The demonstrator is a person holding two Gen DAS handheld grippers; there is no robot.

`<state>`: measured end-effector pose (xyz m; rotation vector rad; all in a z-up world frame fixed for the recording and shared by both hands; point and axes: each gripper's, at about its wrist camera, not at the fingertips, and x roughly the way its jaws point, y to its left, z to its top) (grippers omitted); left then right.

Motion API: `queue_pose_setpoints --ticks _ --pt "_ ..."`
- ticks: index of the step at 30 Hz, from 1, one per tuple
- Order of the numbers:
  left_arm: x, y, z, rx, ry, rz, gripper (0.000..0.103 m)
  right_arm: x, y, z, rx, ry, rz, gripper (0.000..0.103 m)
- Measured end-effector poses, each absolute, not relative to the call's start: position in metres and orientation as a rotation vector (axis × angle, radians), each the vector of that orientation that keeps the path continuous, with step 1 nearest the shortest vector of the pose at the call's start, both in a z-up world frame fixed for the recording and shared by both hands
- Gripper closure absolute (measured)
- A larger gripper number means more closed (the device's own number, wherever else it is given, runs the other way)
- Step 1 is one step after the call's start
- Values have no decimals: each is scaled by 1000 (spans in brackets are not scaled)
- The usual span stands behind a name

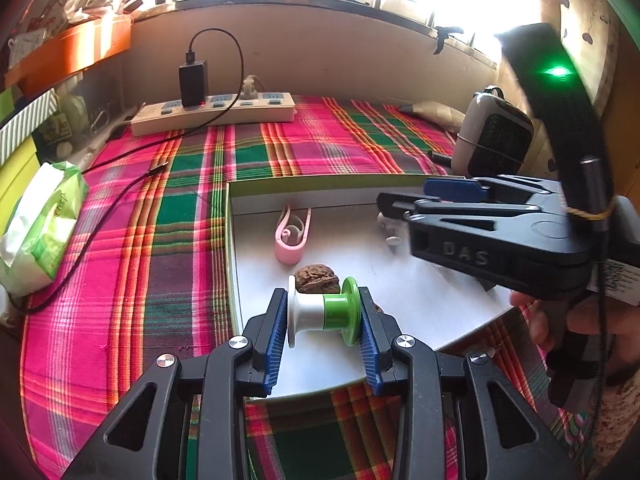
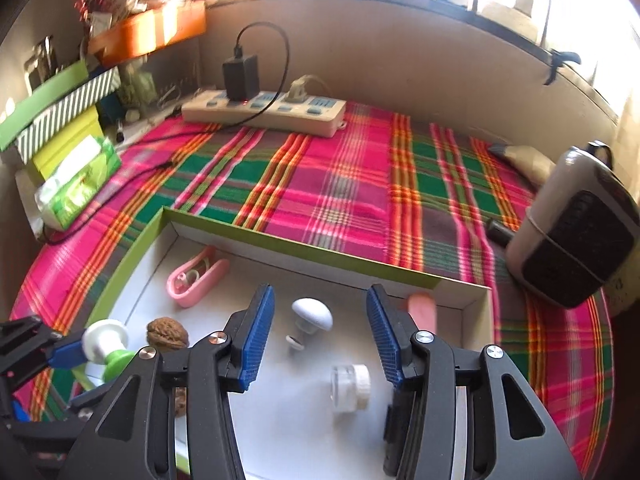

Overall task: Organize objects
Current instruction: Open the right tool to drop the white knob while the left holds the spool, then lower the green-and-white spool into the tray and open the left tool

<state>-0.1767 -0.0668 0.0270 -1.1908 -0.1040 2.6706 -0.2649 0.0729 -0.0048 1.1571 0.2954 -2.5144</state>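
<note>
Our left tool (image 1: pixel 323 316) pinching the green-and-white spool (image 1: pixel 324 311) over the box (image 2: pixel 132 240), our right tool (image 2: pixel 320 334) spread wide above the white knob (image 2: pixel 313 313) in the box

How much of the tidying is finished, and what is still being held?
Already in the shallow white box with green sides: a pink plastic clip, a brown walnut, a white mushroom-shaped knob and a small clear jar. The left gripper holds a white-and-green spool over the box, not yet set down. The right gripper is open and empty. Nothing else small shows on the plaid cloth.
</note>
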Motion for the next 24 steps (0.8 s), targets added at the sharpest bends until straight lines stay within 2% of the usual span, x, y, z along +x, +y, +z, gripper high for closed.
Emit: queue_pose_setpoints --ticks 8,24 --pt "-184 -59 29 -1204 -111 2656 72 -252 90 9 1119 200 -2566 54" --pt "-190 -60 25 -1255 -136 2673 72 -246 93 6 1124 174 -2562 54"
